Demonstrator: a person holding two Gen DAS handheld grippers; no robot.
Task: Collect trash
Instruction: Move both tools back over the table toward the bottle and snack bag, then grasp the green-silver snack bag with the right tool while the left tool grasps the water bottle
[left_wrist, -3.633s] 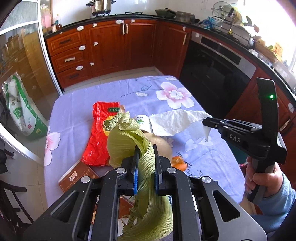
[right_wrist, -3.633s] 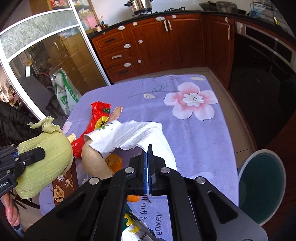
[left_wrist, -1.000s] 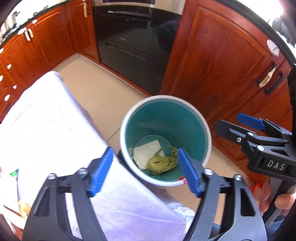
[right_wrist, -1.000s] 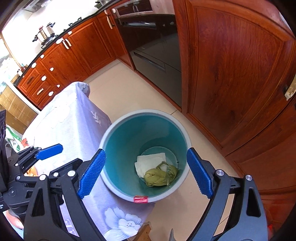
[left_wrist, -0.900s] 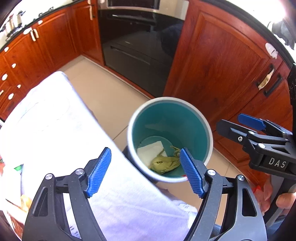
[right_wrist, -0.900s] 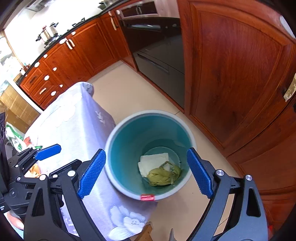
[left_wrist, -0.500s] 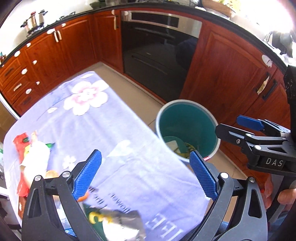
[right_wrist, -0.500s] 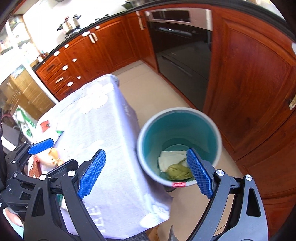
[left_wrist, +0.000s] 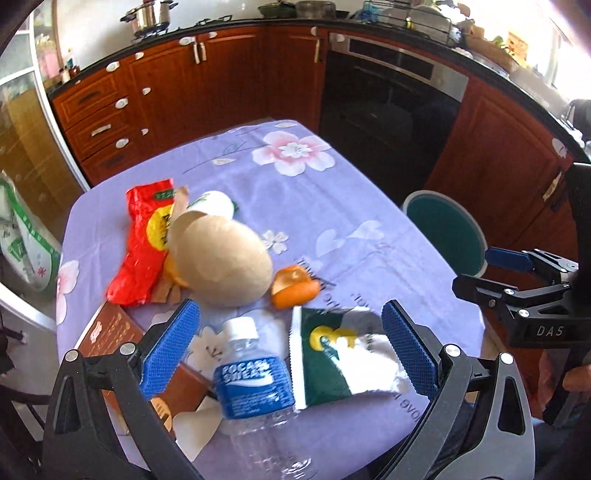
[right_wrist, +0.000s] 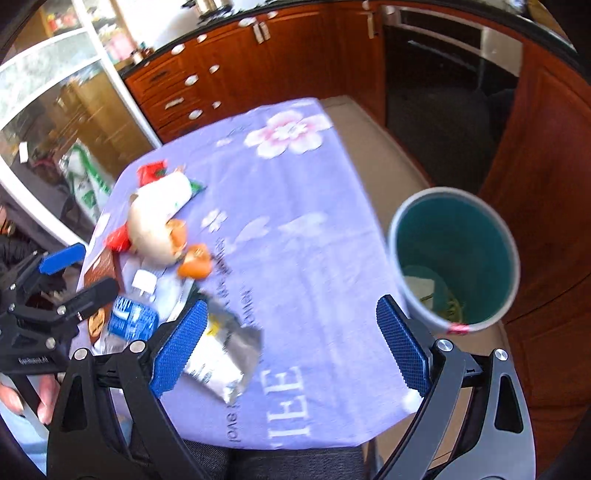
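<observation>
**Both grippers empty over table, trash still spread out**

L gripper has jaws spread wide, just been opening further, nothing gripped; blue pads clear of everything. Betw its fingers, seen from L wrist cam: plastic bottle w/ blue label at approx 6 o'clock, lying on its side, cap toward table centre; green-silver snack packet just beside it at 5 o'clock. Further out: orange peel at 12, tan rounded shell at 11, red wrapper at 10, touching shell.

R gripper also wide apart, holding nothing. From R wrist cam the packet sits by its L pad at 8 o'clock; teal bin at 2 o'clock, on floor beside purple tablecloth, w/ white paper and green scraps inside.
</observation>
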